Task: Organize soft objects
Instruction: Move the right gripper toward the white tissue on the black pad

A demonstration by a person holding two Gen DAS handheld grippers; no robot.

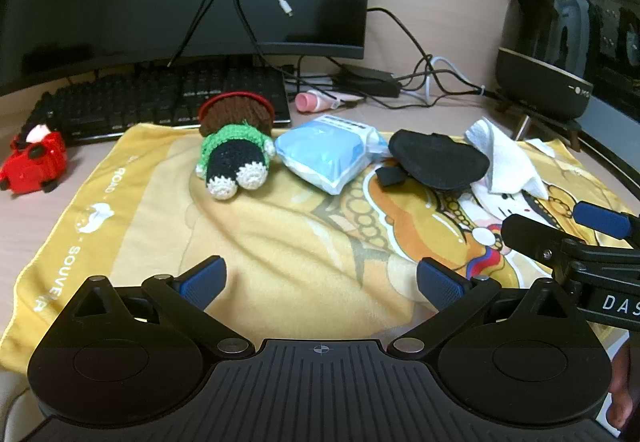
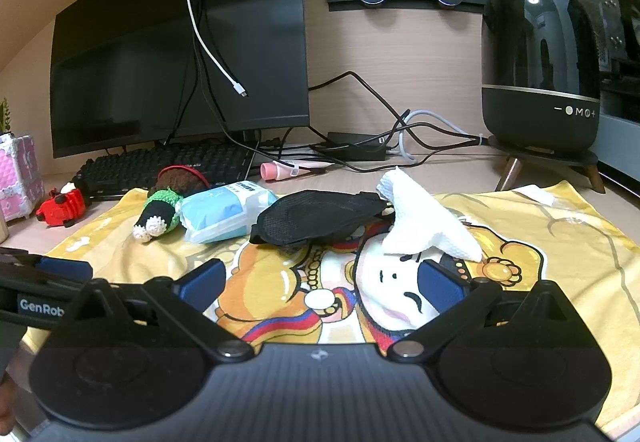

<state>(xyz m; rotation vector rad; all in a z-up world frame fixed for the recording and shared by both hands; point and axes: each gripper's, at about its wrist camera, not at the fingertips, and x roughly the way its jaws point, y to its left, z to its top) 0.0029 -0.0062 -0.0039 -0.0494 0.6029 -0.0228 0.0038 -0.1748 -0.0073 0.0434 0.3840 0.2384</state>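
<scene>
I hold both tongs, the left gripper (image 1: 320,278) and right gripper (image 2: 320,282), released and empty over the yellow printed cloth (image 1: 280,242)'s near edge. The crocheted green doll (image 1: 236,154), blue tissue pack (image 1: 328,154), black fabric mask (image 1: 436,158) and white paper napkin (image 1: 504,162) line its far edge, probably awaiting sorting.

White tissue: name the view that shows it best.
The right wrist view: the white tissue stands near centre, whole, just beyond the open right gripper. The left wrist view shows it off to the right, smaller, behind the black pad.
</scene>
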